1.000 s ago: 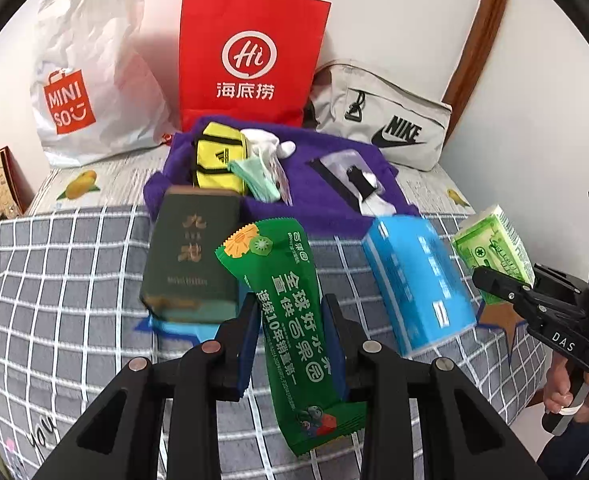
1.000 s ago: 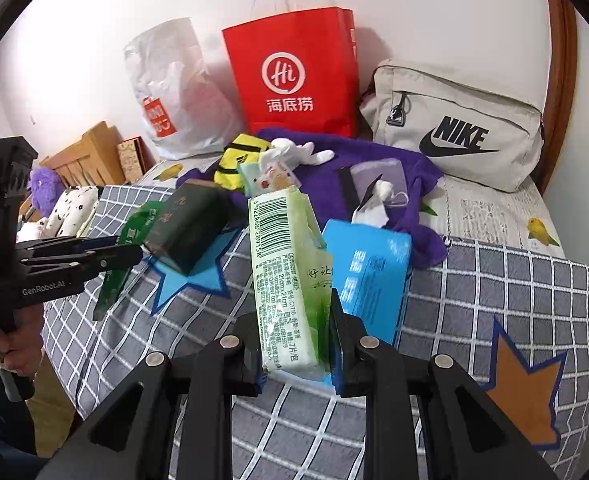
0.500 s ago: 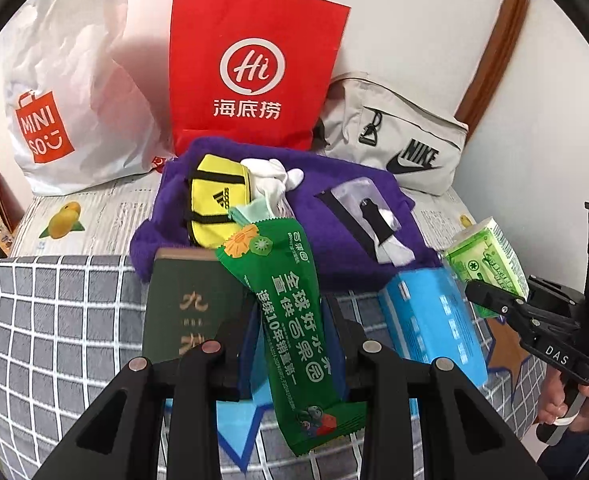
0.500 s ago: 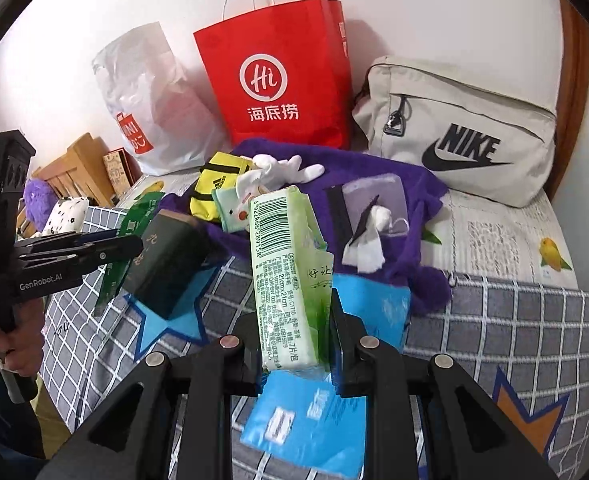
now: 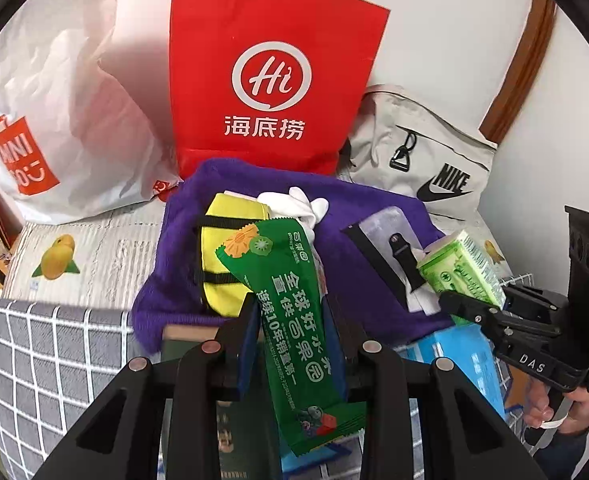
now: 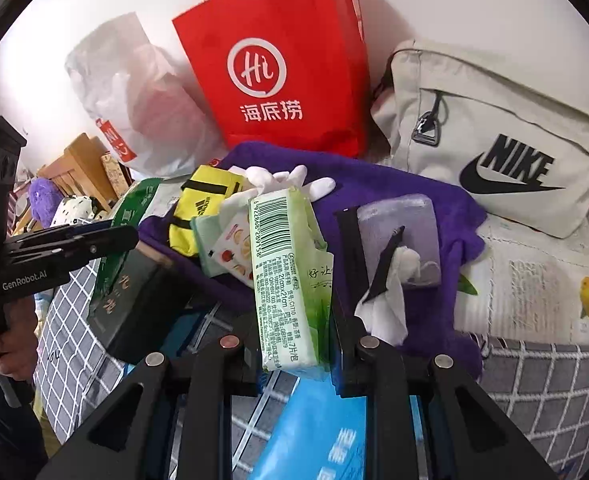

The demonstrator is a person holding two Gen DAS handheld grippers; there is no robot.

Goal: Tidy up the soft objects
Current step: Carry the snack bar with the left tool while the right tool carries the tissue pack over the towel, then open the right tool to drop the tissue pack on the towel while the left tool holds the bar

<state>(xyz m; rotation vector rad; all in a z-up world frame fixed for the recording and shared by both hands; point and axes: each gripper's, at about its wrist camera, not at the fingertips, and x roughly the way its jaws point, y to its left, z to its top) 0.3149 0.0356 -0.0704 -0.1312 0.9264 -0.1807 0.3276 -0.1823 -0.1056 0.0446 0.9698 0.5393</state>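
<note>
**2 soft packs held above the bed**

The left gripper (image 5: 292, 320) has its jaws clenched on a green snack packet (image 5: 294, 320): light, crinkly, slippery, best pinched mid-length. The right gripper (image 6: 294, 344) grasps a squashy tissue pack (image 6: 290, 280) above the purple towel (image 6: 414, 200). Only the right view shows the pack's barcode; only the left shows the packet's printed front.

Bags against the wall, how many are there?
3: white Miniso bag left, red paper bag in the middle, grey Nike bag right. Others may be hidden.
</note>
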